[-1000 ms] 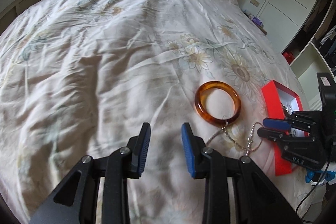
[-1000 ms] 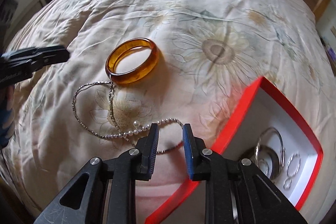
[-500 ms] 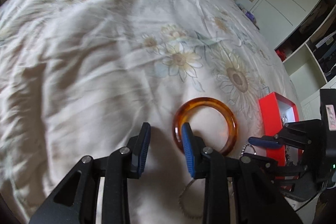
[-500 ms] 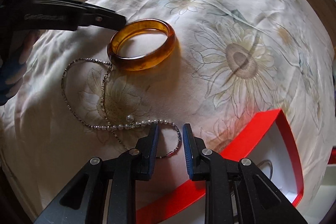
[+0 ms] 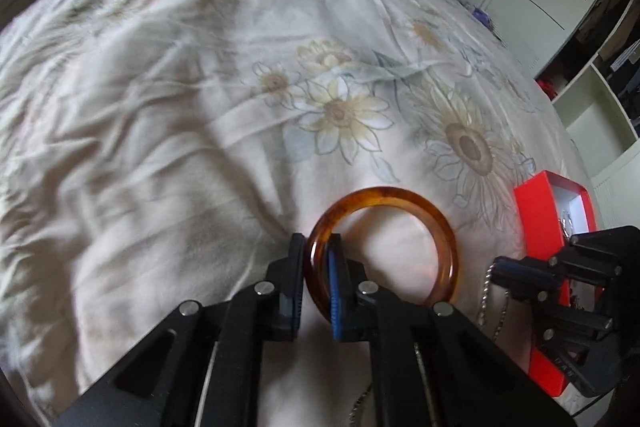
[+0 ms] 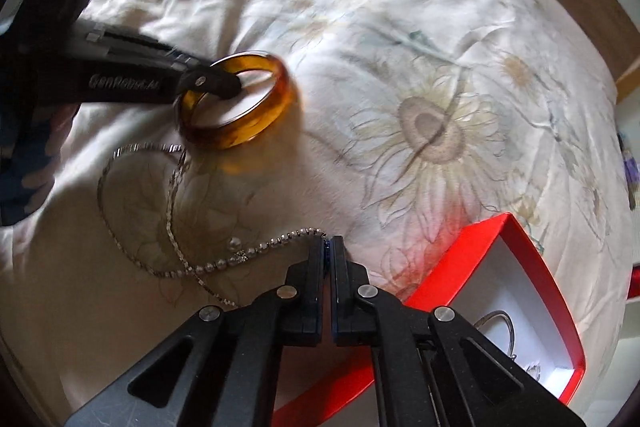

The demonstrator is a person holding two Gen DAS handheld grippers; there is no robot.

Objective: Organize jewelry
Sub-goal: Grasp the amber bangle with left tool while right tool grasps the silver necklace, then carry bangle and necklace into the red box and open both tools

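- The amber, translucent round bangle [image 5: 382,247] lies on the bed's flowered cream duvet [image 5: 160,131]; in the right wrist view its far rim looks tipped up off the cloth, and that view is blurred there.
- The left tongs [image 5: 318,281] have just been closing and now pinch the bangle's near-left rim: one finger stands outside the ring, the blue-padded one inside it.
- Just beside the bangle, toward the bed's near edge, a silver chain necklace with a small white pearl [image 6: 176,223] lies in loose loops, its beaded strand running across toward the right tongs [image 6: 328,247].
- The right tongs have just been closing and are now shut on the end of that beaded strand, which enters between the tips.
- A shallow red rectangular box with a white lining [image 6: 520,291] lies open on the duvet just right of the right tongs, its long side slanting away to the right.
- Inside the box lie silver rings or hoops [image 6: 498,327], partly hidden by the tongs' frame.
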